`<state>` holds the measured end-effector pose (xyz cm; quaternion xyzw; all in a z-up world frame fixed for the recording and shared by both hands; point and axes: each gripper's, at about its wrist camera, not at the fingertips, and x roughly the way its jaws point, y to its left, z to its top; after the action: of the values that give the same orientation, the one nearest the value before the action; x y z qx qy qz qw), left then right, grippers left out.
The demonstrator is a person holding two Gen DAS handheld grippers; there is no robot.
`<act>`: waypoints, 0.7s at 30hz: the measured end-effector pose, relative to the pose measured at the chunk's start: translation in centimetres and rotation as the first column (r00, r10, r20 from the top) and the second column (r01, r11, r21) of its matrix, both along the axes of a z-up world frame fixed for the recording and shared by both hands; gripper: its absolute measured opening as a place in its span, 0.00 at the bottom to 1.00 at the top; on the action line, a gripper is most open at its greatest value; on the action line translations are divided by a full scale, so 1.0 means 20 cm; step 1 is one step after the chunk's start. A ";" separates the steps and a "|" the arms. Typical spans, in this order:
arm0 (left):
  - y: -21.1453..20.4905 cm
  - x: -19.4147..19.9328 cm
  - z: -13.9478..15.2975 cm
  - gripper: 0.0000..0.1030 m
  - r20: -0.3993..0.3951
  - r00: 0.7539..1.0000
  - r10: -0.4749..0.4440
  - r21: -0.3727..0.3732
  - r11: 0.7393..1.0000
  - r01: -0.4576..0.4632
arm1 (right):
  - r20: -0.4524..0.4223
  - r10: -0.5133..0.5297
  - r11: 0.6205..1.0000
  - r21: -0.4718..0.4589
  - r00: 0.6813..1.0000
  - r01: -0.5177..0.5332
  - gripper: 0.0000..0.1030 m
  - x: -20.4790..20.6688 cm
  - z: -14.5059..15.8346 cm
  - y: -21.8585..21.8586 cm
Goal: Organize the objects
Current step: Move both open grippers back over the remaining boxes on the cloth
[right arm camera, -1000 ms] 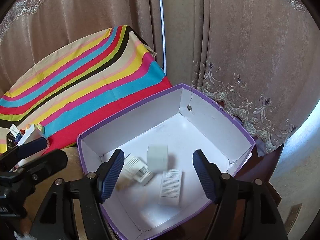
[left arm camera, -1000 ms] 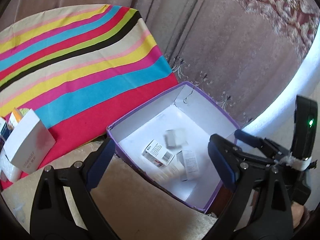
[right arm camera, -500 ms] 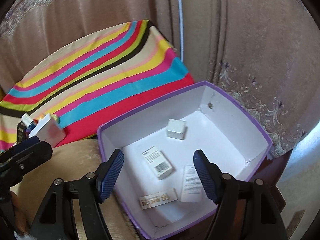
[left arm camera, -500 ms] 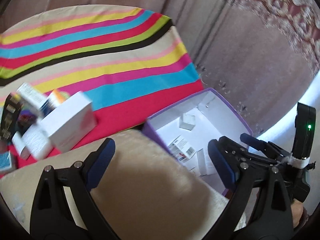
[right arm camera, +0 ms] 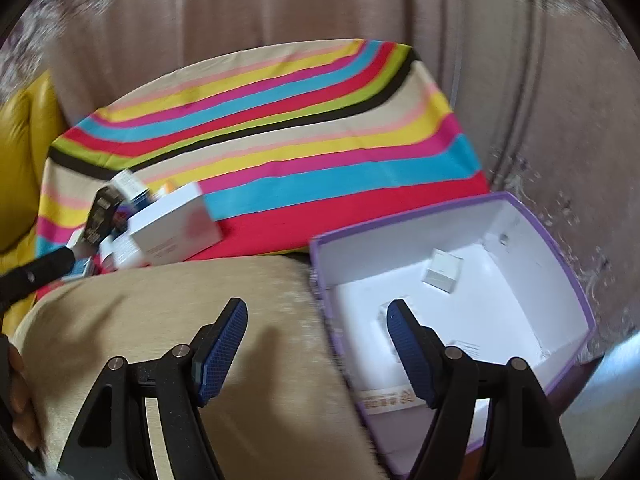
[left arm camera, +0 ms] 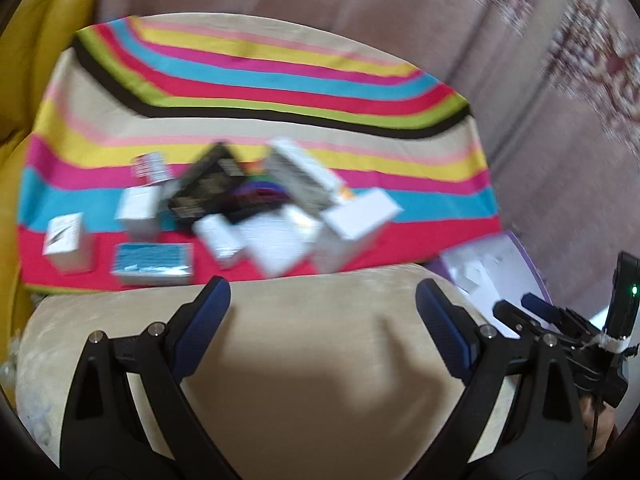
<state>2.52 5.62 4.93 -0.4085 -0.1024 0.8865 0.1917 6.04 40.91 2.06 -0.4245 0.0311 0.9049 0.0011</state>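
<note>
Hovering over a beige velvety cushion (left arm camera: 320, 360), the left gripper (left arm camera: 322, 308) has its jaws spread wide with nothing between them. Toward 12 o'clock in the left wrist view, a striped cloth (left arm camera: 260, 92) carries a loose cluster of small boxes (left arm camera: 256, 204) (motion blur hides most of their print): a teal box (left arm camera: 154, 262) at about 10 o'clock from the fingertips, a small white box (left arm camera: 66, 240) just left of it, a black box (left arm camera: 208, 184) in the middle of the heap, and a larger white box (left arm camera: 360, 220) toward 1 o'clock. At 3 o'clock in that view sits the corner of a purple-edged box (left arm camera: 516, 248), with the right gripper's dark frame in front of it. In the right wrist view the right gripper (right arm camera: 316, 324) also has wide, empty jaws; its left finger lies over the cushion and its right finger over the purple-edged box's (right arm camera: 560, 256) white interior. Inside that box are a small white cube-like carton (right arm camera: 442, 274) toward 1 o'clock, a long flat packet (right arm camera: 386, 398) near the front wall, and a flat carton (right arm camera: 466, 350) partly hidden behind the right finger. A yellow leather seat (right arm camera: 20, 152) shows at 9 o'clock, and brown curtains (right arm camera: 280, 0) hang behind everything.
</note>
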 end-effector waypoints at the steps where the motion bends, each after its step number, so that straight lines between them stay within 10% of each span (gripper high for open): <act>1: -0.06 0.00 -0.01 0.92 0.000 0.999 0.032 0.004 0.999 -0.032 | -0.001 0.014 1.000 0.002 1.000 -0.014 0.71 -0.01 0.00 -0.02; 21: -0.75 -0.19 -0.16 0.82 0.108 0.916 0.387 -0.124 0.919 -0.374 | -0.019 0.213 0.977 -0.009 0.977 -0.213 0.71 -0.29 0.07 -0.45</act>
<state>-1.26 -9.36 1.76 -0.4470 -0.1473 0.8822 -0.0127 0.25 31.96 3.54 -0.4172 -0.0097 0.9034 -0.0985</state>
